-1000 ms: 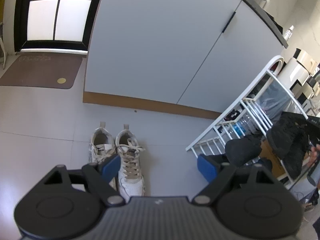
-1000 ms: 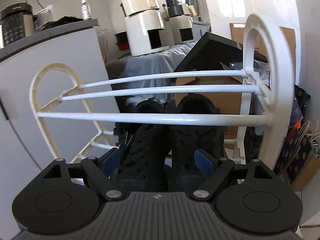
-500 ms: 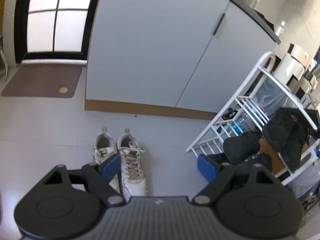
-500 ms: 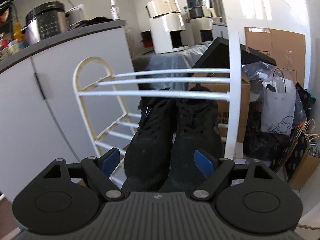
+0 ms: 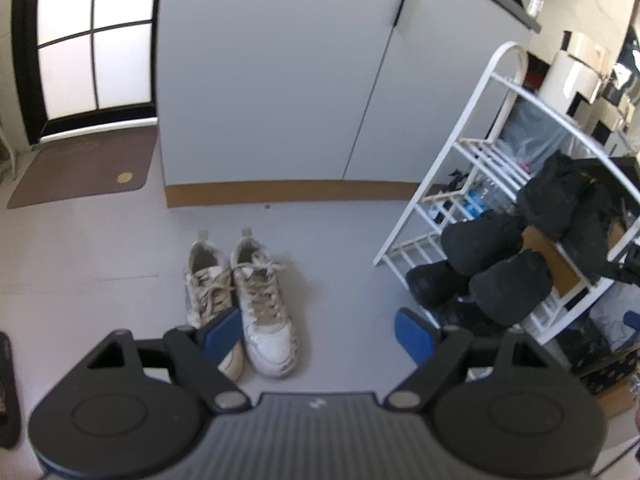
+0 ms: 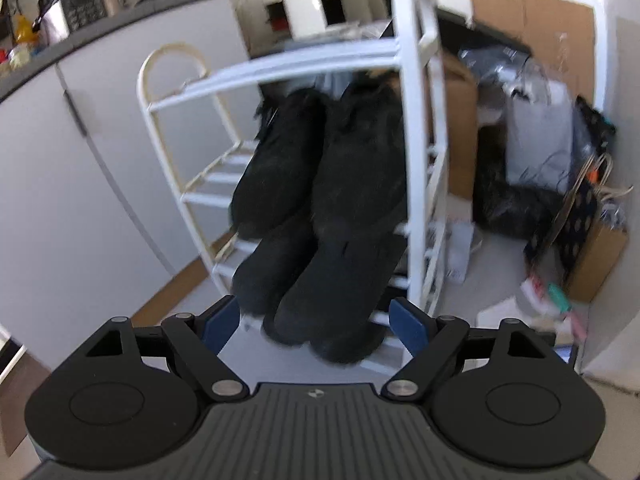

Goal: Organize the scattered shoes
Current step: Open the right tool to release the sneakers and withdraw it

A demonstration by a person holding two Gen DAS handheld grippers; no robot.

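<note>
The left gripper [image 5: 318,332] hangs above the floor, spread wide and empty, over white sneakers [image 5: 244,292]. The right gripper [image 6: 314,320], also spread and empty, faces black shoes [image 6: 320,168] on the rack [image 6: 416,152].

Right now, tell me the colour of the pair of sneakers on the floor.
White sneakers with beige laces, somewhat scuffed; the left wrist view shows them best.
</note>
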